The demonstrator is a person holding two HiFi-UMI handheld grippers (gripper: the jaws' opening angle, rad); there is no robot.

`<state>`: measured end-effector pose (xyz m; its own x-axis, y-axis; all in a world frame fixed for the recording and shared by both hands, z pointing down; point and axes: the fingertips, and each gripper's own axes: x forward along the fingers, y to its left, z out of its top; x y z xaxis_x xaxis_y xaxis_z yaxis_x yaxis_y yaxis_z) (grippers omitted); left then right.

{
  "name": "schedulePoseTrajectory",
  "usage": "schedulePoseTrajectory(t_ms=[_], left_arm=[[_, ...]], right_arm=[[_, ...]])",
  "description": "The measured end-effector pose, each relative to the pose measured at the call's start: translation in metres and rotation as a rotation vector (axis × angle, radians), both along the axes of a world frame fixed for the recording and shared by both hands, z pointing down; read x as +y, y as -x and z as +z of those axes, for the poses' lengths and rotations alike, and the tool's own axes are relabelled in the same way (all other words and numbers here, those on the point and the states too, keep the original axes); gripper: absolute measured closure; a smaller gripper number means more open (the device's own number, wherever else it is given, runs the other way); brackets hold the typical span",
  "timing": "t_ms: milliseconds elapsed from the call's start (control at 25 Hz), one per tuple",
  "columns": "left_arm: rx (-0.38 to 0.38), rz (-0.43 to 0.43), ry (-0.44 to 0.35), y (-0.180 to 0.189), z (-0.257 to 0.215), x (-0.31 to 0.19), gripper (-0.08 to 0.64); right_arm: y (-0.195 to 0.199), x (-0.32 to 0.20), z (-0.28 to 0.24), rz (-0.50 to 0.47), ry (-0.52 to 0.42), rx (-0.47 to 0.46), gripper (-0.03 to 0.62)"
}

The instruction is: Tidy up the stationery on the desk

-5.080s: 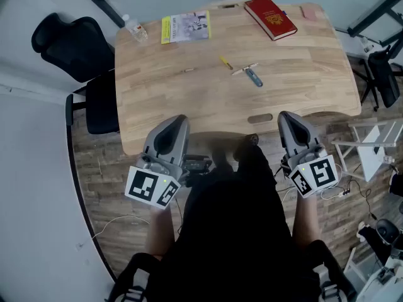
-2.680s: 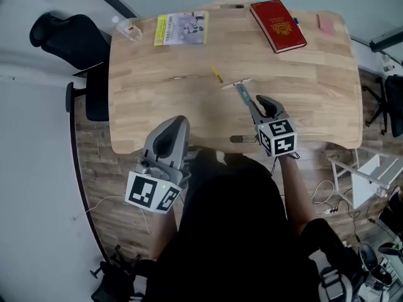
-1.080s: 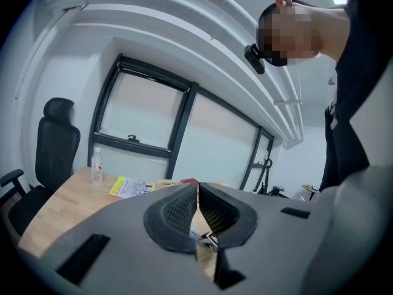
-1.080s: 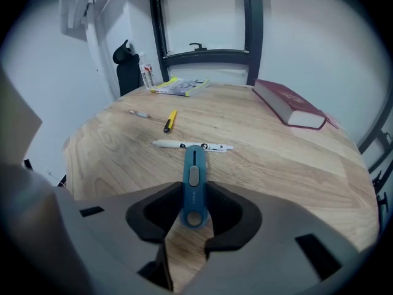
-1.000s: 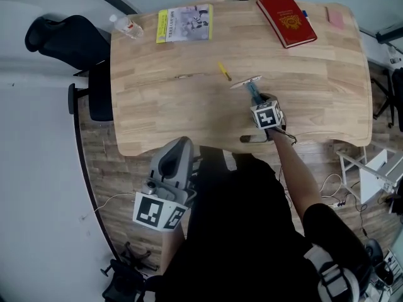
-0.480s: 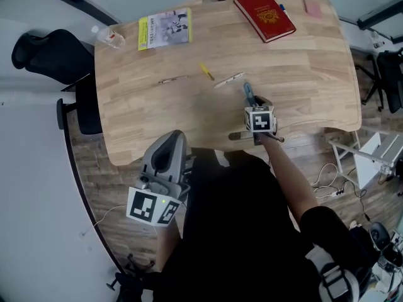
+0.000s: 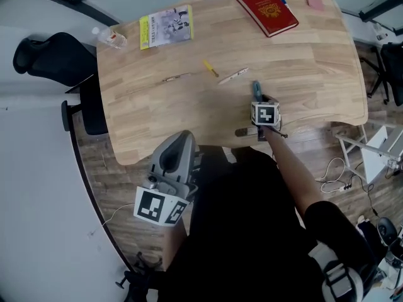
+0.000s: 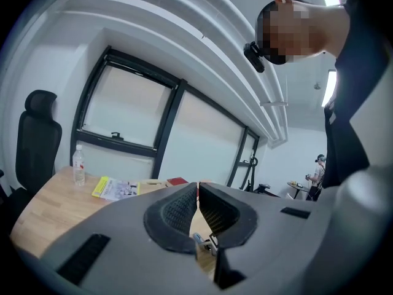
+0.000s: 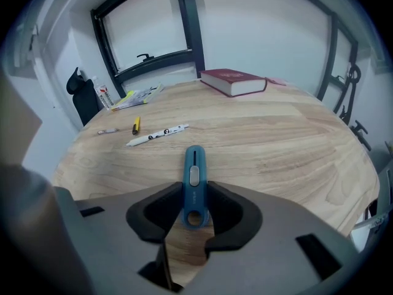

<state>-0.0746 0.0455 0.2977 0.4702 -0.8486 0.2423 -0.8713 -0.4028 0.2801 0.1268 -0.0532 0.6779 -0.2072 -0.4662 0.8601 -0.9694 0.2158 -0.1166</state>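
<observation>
The right hand-held gripper (image 7: 258, 99) is over the near right part of the desk (image 7: 308, 68), and its jaws are closed on a blue utility cutter (image 7: 255, 89). In the right gripper view the pads press on both long sides of the cutter (image 9: 194, 176) close to its ringed tail, so most of the body and its grey slider stick out towards the far side. Whether the far tip touches the wood cannot be told. The left hand-held gripper (image 7: 181, 138) hangs off the near edge of the desk with its jaws shut together and nothing between them. The cutter looks light and stiff, with a smooth plastic shell that could slip or swing in a hold this near the tail. A grip nearer the middle, clear of the slider, would probably steady it, and no blade shows at the tip. The other loose items lie just beyond it towards the far left: a white pen (image 7: 233, 75), a short yellow marker (image 7: 210, 68) and a thin small item (image 7: 174, 77) too slight to name. All three seem light and low-lying, so each is best pinched across its width. A red book (image 7: 266, 9) and a yellow booklet (image 7: 165, 27) lie along the far edge.
</observation>
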Motion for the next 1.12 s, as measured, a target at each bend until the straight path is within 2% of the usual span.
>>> schedulePoseTrajectory(t_ms=[280,360,480,720,880,1120], left_arm=[[0.011,0.010,0.001,0.005,-0.001,-0.003,0.522],[0.010,0.014,0.001,0.006,-0.001,-0.003,0.521],[0.011,0.010,0.001,0.009,-0.001,-0.004,0.522],[0.011,0.013,0.002,0.012,-0.001,-0.008,0.522],[0.014,0.012,-0.002,0.016,-0.002,-0.010,0.522],[0.019,0.022,0.001,0.020,-0.001,-0.011,0.522]], right_arm=[[0.008,0.002,0.004,-0.019,-0.004,0.001,0.454],[0.011,0.003,0.006,-0.026,-0.004,0.002,0.400],[0.011,0.003,0.003,-0.034,-0.008,0.003,0.376],[0.008,-0.002,-0.006,-0.016,-0.010,0.003,0.375],[0.012,-0.008,-0.020,-0.016,-0.051,-0.005,0.376],[0.028,-0.014,-0.044,-0.009,-0.084,-0.052,0.387]])
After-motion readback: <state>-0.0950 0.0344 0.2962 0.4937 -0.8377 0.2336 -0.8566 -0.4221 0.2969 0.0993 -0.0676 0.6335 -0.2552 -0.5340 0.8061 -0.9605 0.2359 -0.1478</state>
